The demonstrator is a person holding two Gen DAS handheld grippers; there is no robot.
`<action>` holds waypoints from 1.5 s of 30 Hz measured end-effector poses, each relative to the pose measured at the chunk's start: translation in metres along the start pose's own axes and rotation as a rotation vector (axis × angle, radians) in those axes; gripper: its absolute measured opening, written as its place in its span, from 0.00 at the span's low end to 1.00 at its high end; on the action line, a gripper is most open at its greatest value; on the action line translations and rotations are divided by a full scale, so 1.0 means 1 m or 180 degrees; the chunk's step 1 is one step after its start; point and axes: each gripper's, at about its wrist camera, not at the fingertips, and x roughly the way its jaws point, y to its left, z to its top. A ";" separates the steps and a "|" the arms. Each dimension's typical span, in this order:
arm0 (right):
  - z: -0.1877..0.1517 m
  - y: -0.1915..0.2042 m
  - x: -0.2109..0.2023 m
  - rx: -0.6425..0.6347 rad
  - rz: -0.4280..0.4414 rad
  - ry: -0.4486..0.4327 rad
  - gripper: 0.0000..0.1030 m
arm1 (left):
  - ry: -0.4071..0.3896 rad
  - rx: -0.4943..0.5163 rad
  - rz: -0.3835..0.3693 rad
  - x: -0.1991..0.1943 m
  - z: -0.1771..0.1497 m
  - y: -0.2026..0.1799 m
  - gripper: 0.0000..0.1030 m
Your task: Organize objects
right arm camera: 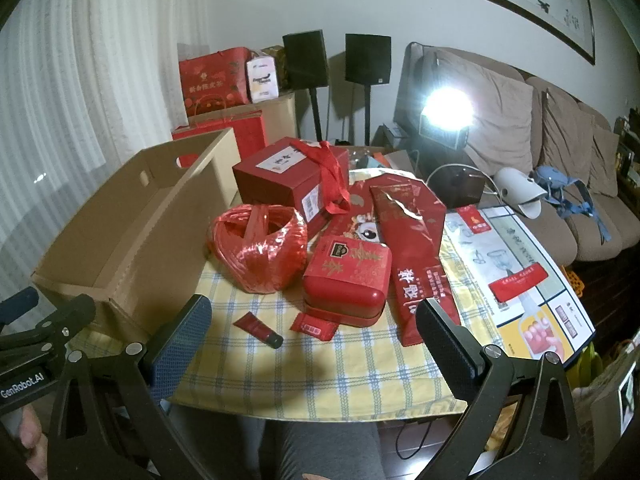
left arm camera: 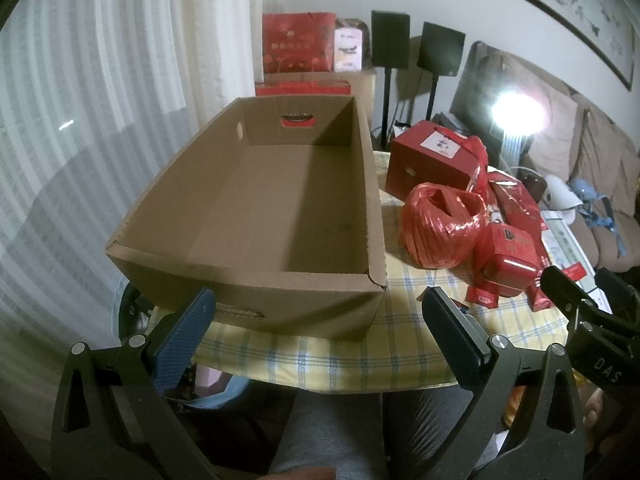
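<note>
Both the left gripper [left arm camera: 320,312] and right gripper [right arm camera: 314,316] stand wide and empty; the red tin [right arm camera: 346,278] lies just beyond the right jaws — the nearer hand — its long axis crosswise, right of the empty cardboard box [left arm camera: 256,200], whose far-side contents stay hidden.

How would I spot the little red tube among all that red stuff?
Find the checked tablecloth beside the open cardboard box. In front of the red twine ball and red tin, the little red tube lies flat, alone. Its black cap sets it apart.
</note>
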 end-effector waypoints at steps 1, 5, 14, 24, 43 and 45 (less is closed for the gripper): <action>0.000 0.000 0.000 0.0002 -0.0003 0.0000 1.00 | 0.0000 -0.0001 0.0001 0.000 0.000 0.000 1.00; 0.000 0.000 0.000 0.0002 -0.0004 -0.0001 1.00 | 0.0000 0.0004 0.0003 0.000 0.000 -0.001 1.00; 0.000 -0.001 0.001 0.0003 -0.0002 0.0003 1.00 | 0.0003 0.0007 -0.0001 0.000 0.000 0.000 1.00; 0.002 -0.004 -0.001 0.0001 -0.0024 0.0003 1.00 | -0.0012 0.0068 -0.0006 0.007 0.002 -0.008 1.00; 0.005 -0.030 0.024 -0.0009 0.0031 0.0030 1.00 | -0.0150 0.0152 -0.0340 0.029 0.016 -0.031 1.00; 0.006 -0.037 0.026 -0.0003 0.0028 0.0008 1.00 | -0.0178 0.0161 -0.0367 0.031 0.018 -0.035 1.00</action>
